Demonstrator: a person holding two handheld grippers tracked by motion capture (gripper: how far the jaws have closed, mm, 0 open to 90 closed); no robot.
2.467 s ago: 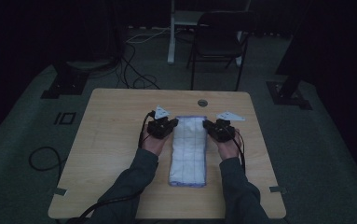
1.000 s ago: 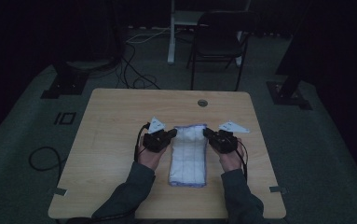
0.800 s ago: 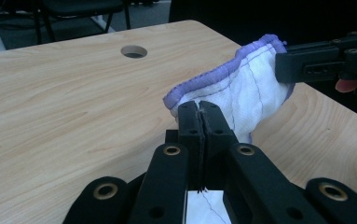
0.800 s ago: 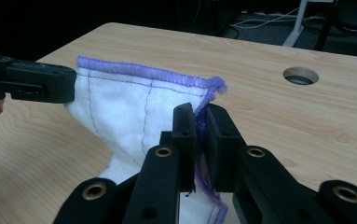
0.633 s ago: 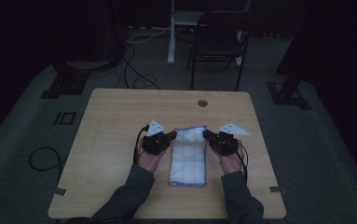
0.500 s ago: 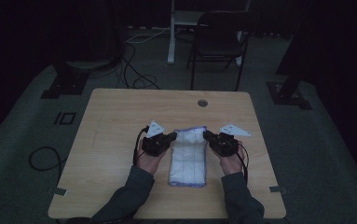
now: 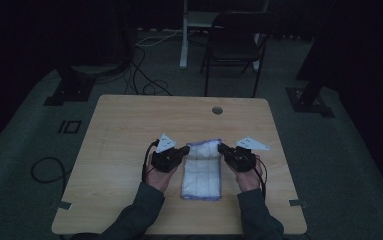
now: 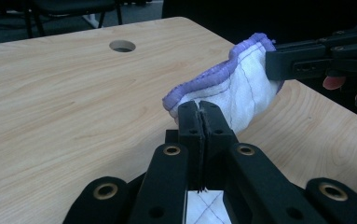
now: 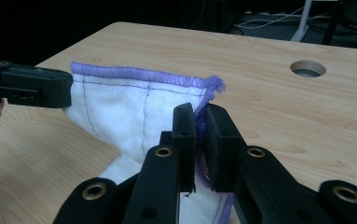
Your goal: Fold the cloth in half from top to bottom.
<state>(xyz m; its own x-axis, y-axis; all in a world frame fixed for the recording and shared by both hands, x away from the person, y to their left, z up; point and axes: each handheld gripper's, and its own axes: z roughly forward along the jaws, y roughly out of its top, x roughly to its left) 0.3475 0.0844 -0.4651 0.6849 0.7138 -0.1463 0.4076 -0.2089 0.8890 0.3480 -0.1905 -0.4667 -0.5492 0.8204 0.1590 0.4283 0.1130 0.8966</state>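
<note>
While both hands rested low on the pale wooden bench, a white quilted cloth with a purple stitched hem lay between them, a little nearer the person's edge than the middle of the bench. Its near part lay flat on the wood, and its far edge was raised off the surface, hanging between the two tools.

On the left, the left tool pinched the far left corner of the cloth. Seen from the left gripper view, the left tool had its black jaws pressed together with a thin fold of white fabric caught between them, and the cloth rose beyond them toward the other tool at the right of that view.

On the right, the right tool pinched the far right corner. From the right gripper view, the right tool had its jaws closed on the purple hem, and the cloth stretched away to the left, its top edge fairly taut and the white panel sagging below it.

Farther off on the bench, a round cable hole sat near the far edge, well apart from the cloth. Beyond the bench, a dark folding chair stood on the floor.
</note>
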